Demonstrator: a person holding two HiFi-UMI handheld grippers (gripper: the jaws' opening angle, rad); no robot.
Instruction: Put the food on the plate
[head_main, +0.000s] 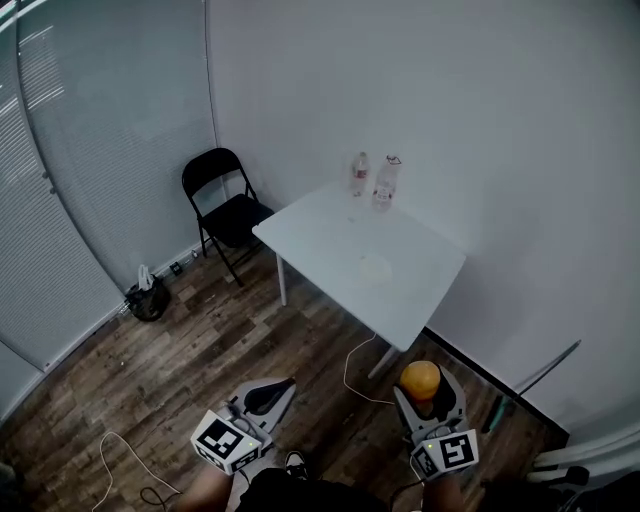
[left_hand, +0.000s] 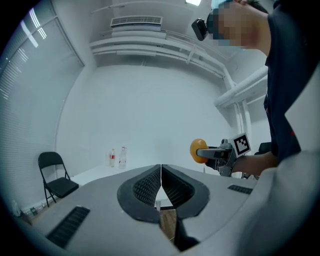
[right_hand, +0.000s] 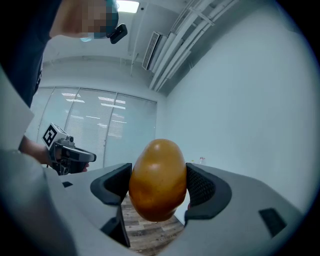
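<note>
My right gripper (head_main: 423, 385) is shut on an orange-brown, egg-shaped piece of food (right_hand: 157, 179), also seen as the food (head_main: 421, 379) over the floor near the table's front corner, and as the food (left_hand: 197, 150) in the left gripper view. A pale round plate (head_main: 375, 265) lies on the white table (head_main: 330, 230), well ahead of both grippers. My left gripper (head_main: 281, 388) is shut with nothing in it; its pads (left_hand: 150, 185) meet in the left gripper view. Both grippers are held low, above the wooden floor.
Two plastic bottles (head_main: 374, 178) stand at the table's far edge by the wall. A black folding chair (head_main: 225, 208) is left of the table. A dark bin (head_main: 148, 298) and cables (head_main: 115, 458) lie on the floor. Window blinds (head_main: 60, 170) line the left.
</note>
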